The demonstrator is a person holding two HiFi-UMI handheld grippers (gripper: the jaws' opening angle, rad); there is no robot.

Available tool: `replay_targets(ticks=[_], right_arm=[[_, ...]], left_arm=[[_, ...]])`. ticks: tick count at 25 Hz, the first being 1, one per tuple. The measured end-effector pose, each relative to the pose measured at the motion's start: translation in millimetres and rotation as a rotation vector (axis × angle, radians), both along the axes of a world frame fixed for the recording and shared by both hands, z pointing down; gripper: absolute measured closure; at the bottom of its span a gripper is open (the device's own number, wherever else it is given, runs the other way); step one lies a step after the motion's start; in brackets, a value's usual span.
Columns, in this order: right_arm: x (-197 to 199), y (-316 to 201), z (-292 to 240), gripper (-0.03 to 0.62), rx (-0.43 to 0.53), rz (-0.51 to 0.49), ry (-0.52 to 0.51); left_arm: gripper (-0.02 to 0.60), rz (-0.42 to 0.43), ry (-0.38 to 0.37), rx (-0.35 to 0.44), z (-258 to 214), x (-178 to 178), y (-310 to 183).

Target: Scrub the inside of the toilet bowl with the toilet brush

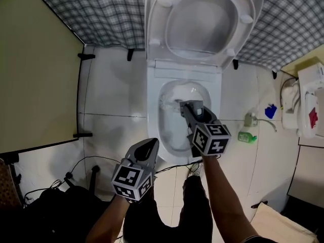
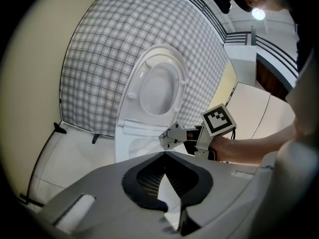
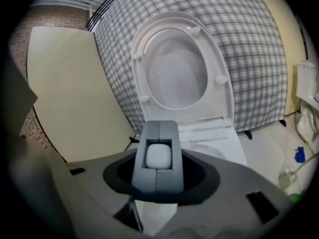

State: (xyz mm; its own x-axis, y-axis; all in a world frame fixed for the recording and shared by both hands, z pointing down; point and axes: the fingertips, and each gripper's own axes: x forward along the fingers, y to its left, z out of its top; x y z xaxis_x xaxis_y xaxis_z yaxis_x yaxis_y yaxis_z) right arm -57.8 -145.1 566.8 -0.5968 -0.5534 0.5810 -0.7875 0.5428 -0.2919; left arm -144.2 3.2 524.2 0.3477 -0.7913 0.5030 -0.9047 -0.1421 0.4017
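Note:
The white toilet (image 1: 152,100) stands with seat and lid (image 1: 202,19) raised against the plaid wall. My right gripper (image 1: 190,106) reaches over the open bowl (image 1: 169,130), pointing down into it. In the right gripper view its grey jaws (image 3: 160,126) are shut on the rounded white end of the toilet brush handle (image 3: 158,156). The brush head is hidden against the white bowl. My left gripper (image 1: 151,145) hangs in front of the bowl's near rim, left of the right one, with its tips (image 2: 164,154) together and nothing between them. The left gripper view also shows the right gripper (image 2: 168,137).
A beige partition (image 1: 35,75) closes off the left side. Black cables (image 1: 76,168) lie on the tiled floor at lower left. Right of the toilet are a green bottle (image 1: 247,136), a water valve (image 1: 250,119), a blue object (image 1: 271,110) and white fixtures (image 1: 304,105).

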Motion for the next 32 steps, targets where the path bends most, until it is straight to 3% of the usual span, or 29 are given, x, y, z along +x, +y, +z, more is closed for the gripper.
replay_targets(ticks=[3, 7, 11, 16, 25, 32], right_arm=[[8.1, 21.5, -7.0, 0.395, -0.035, -0.045, 0.003], [36.1, 36.7, -30.3, 0.395, -0.061, -0.027, -0.017], [63.4, 39.9, -27.8, 0.396, -0.037, -0.021, 0.012], [99.2, 41.3, -66.1, 0.396, 0.01, -0.017, -0.022], [165.3, 39.1, -137.2, 0.396, 0.089, 0.079, -0.132], [233.7, 41.3, -175.7, 0.396, 0.166, 0.206, -0.182]], left_arm=[[0.571, 0.007, -0.004, 0.003, -13.9, 10.8, 0.2], [0.571, 0.019, -0.02, 0.013, -40.1, 27.2, -2.3], [0.571, 0.031, -0.012, 0.031, -25.2, 33.8, -7.9], [0.572, 0.065, -0.024, 0.05, -36.5, 51.9, -15.8], [0.572, 0.137, -0.041, 0.081, -49.7, 87.0, -34.7], [0.572, 0.221, -0.034, 0.092, -56.6, 140.7, -47.3]])
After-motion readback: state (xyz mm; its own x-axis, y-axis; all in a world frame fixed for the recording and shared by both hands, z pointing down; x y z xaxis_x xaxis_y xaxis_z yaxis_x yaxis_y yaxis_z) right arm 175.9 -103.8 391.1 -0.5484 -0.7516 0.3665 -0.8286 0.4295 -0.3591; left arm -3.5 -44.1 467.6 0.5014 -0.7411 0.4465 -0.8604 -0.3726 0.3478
